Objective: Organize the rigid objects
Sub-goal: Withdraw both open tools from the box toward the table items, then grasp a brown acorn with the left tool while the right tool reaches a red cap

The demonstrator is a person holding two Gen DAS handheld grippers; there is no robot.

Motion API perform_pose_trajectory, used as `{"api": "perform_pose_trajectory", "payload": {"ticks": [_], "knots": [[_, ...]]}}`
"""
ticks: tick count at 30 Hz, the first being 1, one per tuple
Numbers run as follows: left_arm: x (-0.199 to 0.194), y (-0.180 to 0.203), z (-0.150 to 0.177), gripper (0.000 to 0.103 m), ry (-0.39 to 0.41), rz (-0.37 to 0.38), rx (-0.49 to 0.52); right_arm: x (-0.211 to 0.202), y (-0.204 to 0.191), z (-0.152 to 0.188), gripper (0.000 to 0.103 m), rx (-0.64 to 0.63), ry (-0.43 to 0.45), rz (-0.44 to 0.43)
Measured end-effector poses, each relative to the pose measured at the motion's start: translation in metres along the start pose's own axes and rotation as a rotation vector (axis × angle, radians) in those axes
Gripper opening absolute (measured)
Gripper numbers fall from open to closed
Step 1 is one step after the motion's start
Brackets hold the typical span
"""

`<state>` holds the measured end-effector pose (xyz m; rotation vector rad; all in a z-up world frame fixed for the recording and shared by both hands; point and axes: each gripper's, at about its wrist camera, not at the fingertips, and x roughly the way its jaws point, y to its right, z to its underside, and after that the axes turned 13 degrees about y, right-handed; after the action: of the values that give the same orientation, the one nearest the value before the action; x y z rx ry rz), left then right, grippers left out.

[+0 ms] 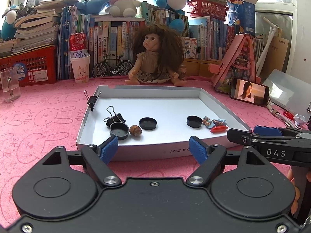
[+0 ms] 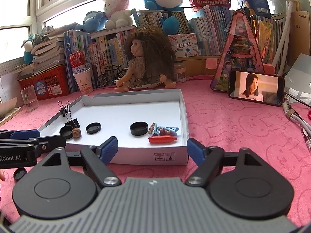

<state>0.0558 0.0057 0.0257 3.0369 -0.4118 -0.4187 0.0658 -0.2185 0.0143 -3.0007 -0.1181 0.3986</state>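
Both our left gripper [image 1: 154, 148] and right gripper [image 2: 152, 150] hang spread before the shallow white cardboard tray [image 1: 221, 106]; next we likely fetch the small black round cap [image 2: 19, 173] left of it.

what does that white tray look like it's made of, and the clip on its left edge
The tray looks like matte white cardboard: thin folded walls, with printing on the front wall. The clip on its left wall looks like black-coated metal with bare wire handles that glint, a typical binder clip, though the look leaves it open.

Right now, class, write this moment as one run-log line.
left gripper: open, empty | right gripper: open, empty | white tray: caps, clips, acorn inside | black cap: outside on cloth
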Motion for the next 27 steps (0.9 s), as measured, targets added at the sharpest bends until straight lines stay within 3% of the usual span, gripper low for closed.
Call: {"api": "perform_pose_trajectory", "payload": {"ticks": [12,16,23,27], "knots": [[-0.011,0.006,0.019,0.071,-0.036,0.022,-0.002,-0.018,0.001,0.02,0.087,-0.028,-0.028,-0.022],[-0.011,0.005,0.022,0.06,-0.049,0.014,-0.015,-0.023,0.0,0.027,0.087,-0.034,-0.037,-0.029],[-0.009,0.003,0.028,0.05,-0.075,0.009,-0.036,-0.03,-0.003,0.035,0.088,-0.045,-0.041,-0.037],[-0.008,0.002,0.031,0.037,-0.088,0.005,-0.049,-0.036,-0.005,0.036,0.088,-0.057,-0.036,-0.043]]}}
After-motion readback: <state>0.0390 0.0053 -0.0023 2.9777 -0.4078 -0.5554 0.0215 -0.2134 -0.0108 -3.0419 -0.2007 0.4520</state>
